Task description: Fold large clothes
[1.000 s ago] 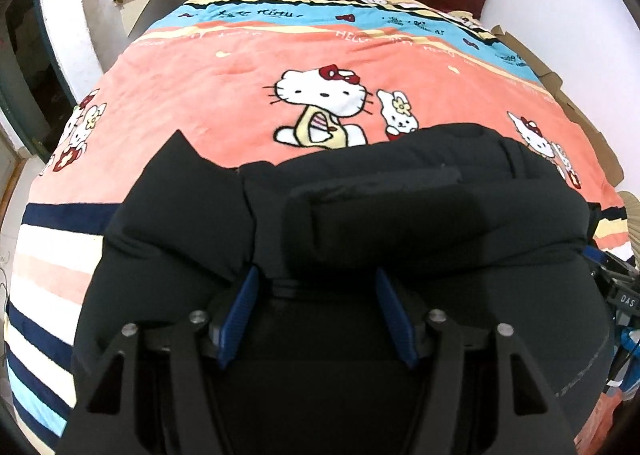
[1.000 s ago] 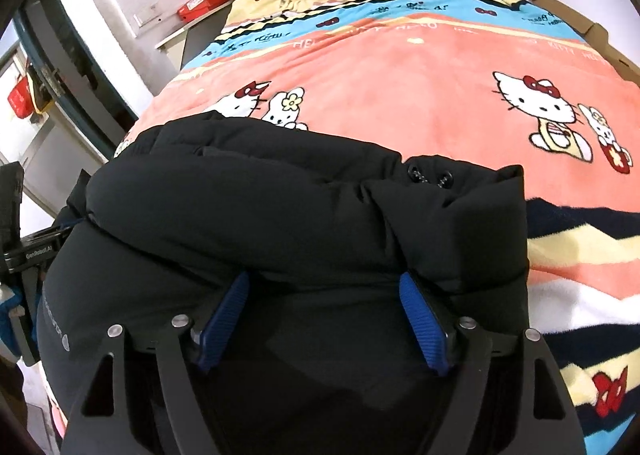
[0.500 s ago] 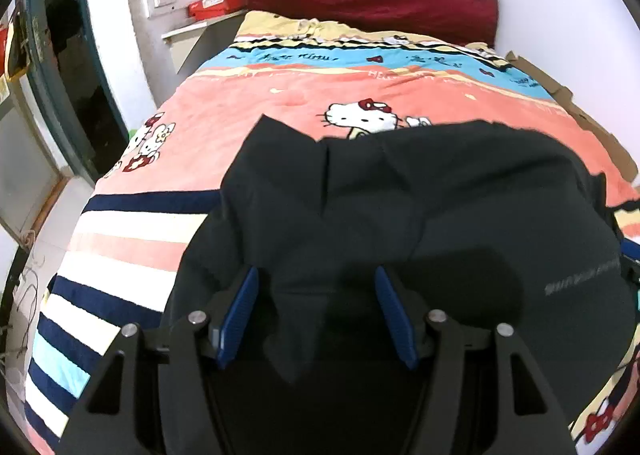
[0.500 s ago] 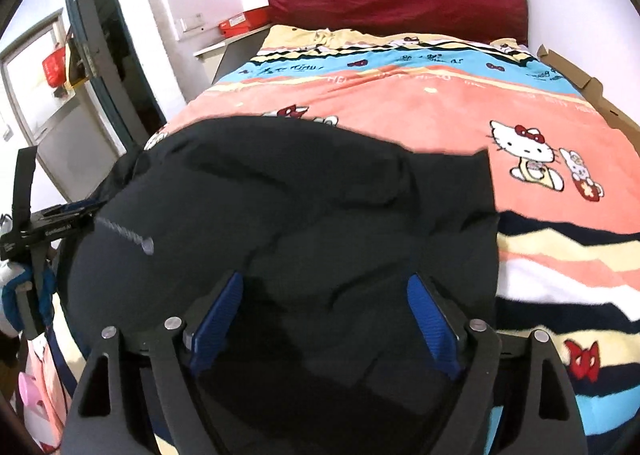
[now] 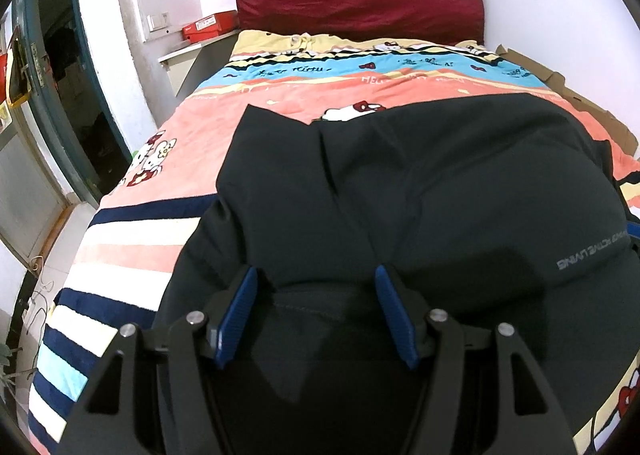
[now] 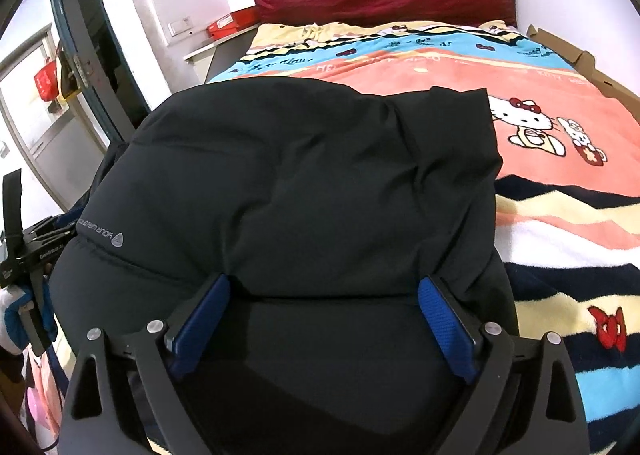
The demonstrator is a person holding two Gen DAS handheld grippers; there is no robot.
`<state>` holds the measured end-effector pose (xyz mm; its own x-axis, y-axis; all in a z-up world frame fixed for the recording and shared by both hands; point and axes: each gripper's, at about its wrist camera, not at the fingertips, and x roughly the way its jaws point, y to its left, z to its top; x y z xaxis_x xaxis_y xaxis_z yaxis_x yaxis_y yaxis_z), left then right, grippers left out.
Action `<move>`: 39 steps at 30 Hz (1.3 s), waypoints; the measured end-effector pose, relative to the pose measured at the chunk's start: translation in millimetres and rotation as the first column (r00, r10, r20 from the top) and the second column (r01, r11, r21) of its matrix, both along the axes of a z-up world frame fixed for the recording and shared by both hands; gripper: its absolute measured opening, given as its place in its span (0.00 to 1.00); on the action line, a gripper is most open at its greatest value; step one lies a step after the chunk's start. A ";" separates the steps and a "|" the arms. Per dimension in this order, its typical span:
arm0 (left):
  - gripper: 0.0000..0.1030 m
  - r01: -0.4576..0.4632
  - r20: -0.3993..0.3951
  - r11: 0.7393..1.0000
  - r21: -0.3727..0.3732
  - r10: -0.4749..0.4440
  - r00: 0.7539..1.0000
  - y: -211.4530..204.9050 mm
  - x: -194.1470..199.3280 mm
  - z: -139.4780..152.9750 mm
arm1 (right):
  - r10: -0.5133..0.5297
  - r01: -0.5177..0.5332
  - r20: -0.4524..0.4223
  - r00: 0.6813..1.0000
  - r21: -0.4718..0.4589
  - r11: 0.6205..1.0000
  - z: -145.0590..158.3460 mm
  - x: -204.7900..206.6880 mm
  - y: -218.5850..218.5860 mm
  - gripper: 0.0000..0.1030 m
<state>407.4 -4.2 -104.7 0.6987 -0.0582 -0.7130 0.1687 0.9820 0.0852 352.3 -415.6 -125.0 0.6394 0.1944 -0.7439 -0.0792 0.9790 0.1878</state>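
Compared with one second earlier, the black padded jacket [image 5: 420,191] no longer shows a thick rolled fold ahead of the grippers; it now lies flatter and more spread out on the cartoon-print blanket [image 5: 280,103] of the bed, and more of the red headboard [image 5: 356,3] is in view. The left gripper [image 5: 316,295] has its blue pads standing apart, with jacket fabric bunched between them; whether the pads press on it cannot be determined. The right gripper [image 6: 324,299] has just been opening its jaws; they stand wide, with a fold of jacket between them and the pads not visibly clamping it. The jacket sits directly ahead of and under both grippers. Only the right wrist view shows the left gripper's body and a gloved hand [image 6: 16,315] at the jacket's left edge; only the left wrist view shows the grey lettering [image 5: 592,251].
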 end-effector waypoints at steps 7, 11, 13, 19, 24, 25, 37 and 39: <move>0.59 -0.004 0.006 1.000 0.030 0.004 1.000 1.0 -9.3 4.9 | -0.029 0.028 -0.012 1.000 -0.046 0.999 9.2 -5.5 0.0 0.91; 0.59 -0.002 0.017 0.999 0.041 0.001 1.000 2.9 -18.1 9.2 | -0.025 0.026 0.007 1.000 -0.062 0.998 20.4 -17.2 3.1 0.91; 0.59 -0.004 0.022 0.999 0.043 0.003 1.000 4.4 -22.5 10.5 | -0.015 0.016 0.025 1.000 -0.052 0.999 26.3 -25.7 5.5 0.91; 0.59 -0.007 0.028 0.999 0.048 0.006 1.000 7.3 -28.8 9.3 | -0.010 0.011 0.012 1.000 -0.033 0.999 18.1 -36.3 2.0 0.91; 0.59 -0.002 0.026 0.999 0.049 0.001 1.000 11.6 -32.9 5.8 | -0.043 0.043 -0.004 0.999 -0.006 0.999 9.3 -38.5 -11.7 0.91; 0.59 -0.002 0.023 0.999 0.049 0.001 1.000 12.0 -33.2 5.1 | -0.047 0.047 -0.006 0.999 -0.006 0.999 8.6 -39.0 -13.4 0.91; 0.67 -0.002 -0.008 1.000 0.025 0.002 1.000 24.0 -36.4 3.0 | -0.107 0.106 -0.044 0.993 -0.023 0.994 1.3 -49.7 -39.5 0.93; 0.67 -0.004 -0.009 1.000 0.017 0.005 1.000 28.5 -37.8 3.0 | -0.126 0.126 -0.055 0.991 -0.012 0.992 -2.0 -53.6 -48.3 0.94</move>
